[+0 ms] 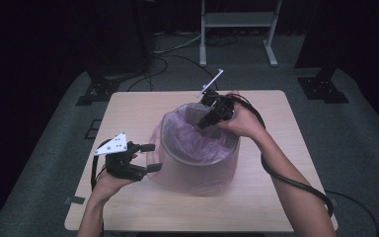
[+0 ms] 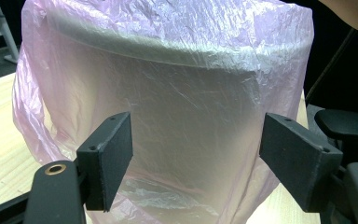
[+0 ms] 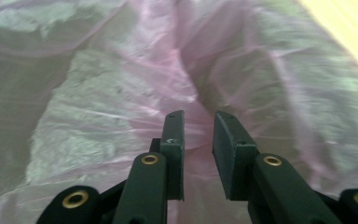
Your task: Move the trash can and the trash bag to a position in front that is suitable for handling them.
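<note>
Overhead, we note a pale round bin standing near the middle of a light wooden table, lined with a thin pink plastic bag whose edge folds out over the bin's rim and hangs down its outer wall. The left gripper sits just beside the bin's left wall, low, held in the person's left hand; its jaws stand wide apart and point at the bag-covered side. The right gripper is at the bin's far rim, held in the right hand, jaws angled down into the bin's mouth. A black cable trails from it along the right forearm.

From the left gripper view, we log the bin straight ahead, upright, wrapped in crinkled pink film. Both black jaws are spread well apart, with the bin's wall between and beyond them; neither touches the plastic.

From the right gripper view, we see the bag's inner folds all around. The right gripper has its jaws close together with a narrow gap. A pleat of pink film runs up to the gap; whether it is pinched we cannot tell.
</note>
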The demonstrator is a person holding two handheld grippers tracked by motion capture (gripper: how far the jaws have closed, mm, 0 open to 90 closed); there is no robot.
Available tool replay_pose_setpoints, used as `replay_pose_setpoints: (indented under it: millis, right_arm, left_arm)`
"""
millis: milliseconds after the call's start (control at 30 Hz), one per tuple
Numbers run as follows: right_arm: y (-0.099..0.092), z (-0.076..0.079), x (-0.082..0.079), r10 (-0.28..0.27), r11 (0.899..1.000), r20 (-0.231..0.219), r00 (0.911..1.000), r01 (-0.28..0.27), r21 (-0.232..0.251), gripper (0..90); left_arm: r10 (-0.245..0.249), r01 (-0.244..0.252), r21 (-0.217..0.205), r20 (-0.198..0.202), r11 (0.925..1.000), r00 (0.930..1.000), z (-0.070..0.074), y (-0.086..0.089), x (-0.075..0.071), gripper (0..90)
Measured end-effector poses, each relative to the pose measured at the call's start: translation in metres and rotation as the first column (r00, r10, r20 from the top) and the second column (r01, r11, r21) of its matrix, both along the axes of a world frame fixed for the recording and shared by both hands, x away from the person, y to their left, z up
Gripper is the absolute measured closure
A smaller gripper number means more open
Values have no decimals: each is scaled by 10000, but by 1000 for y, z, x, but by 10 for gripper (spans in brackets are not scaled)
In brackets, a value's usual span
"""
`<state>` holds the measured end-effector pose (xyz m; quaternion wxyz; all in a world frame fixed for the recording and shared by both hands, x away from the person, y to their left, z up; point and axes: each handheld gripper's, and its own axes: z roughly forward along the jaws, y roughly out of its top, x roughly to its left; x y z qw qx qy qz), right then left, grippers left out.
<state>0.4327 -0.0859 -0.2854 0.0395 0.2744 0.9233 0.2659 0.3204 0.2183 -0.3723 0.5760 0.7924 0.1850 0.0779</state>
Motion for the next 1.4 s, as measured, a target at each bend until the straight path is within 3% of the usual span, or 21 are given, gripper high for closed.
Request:
replay_pose_setpoints:
  millis: [167, 467, 733, 967, 1067, 1267, 1400]
  right_arm:
    - [11, -1, -10, 445, 9985, -10, 9990, -445, -332, 753]
    - [28, -3, -23, 1150, 9919, -226, 9931, -1160, -517, 757]
    - [49, -4, -45, 2072, 9733, -397, 9775, -2101, -920, 763]
    - [58, -4, -57, 2780, 9569, -760, 9576, -2829, -653, 763]
    - [57, -4, -56, 2705, 9592, -745, 9598, -2753, -641, 748]
    - [38, 2, -41, 1955, 9804, -519, 9793, -1965, -154, 694]
    - [25, 6, -32, 1465, 9888, -337, 9886, -1453, 352, 614]
  left_arm:
    - [8, -8, 7, 18, 10000, 10000, 0, 0, 0, 233]
    - [38, -38, -14, 18, 10000, 10000, 1, 0, 0, 224]
    - [45, -45, -17, 88, 10000, 10000, 2, 0, -1, 220]
    - [70, -69, -81, 126, 9999, 9999, 3, 2, -1, 219]
    - [77, -76, -70, 117, 9999, 9999, 3, 2, -1, 213]
    - [202, -200, -118, 98, 9997, 9997, 4, 2, -1, 192]
    - [259, -259, -145, 50, 9996, 9997, 4, 2, -1, 175]
